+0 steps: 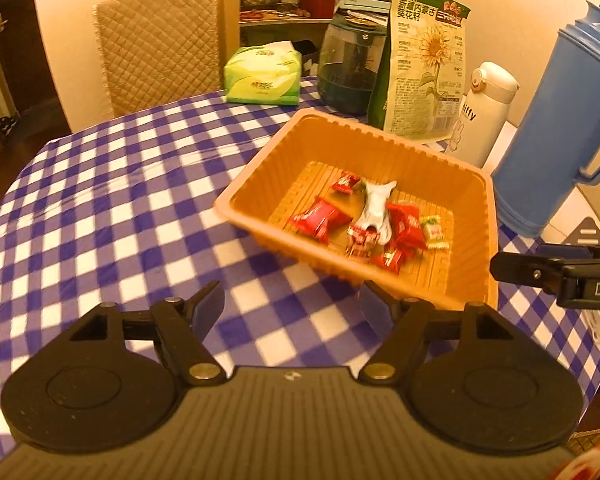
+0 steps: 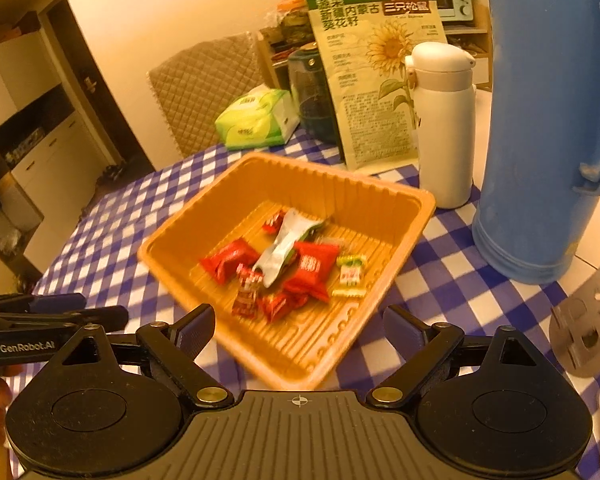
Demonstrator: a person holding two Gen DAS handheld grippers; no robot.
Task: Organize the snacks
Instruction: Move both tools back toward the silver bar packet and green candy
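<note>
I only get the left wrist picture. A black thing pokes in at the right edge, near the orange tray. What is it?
Observer: That is the right gripper. Its own camera shows both fingers spread wide, with nothing between them.
Operator: Does my gripper carry any writing?
Observer: Yes. Seen from the side, the left gripper bears a label reading GenRobot.AI.
Operator: What stands further left in the room?
Observer: White drawers, beside the dark door.
</note>
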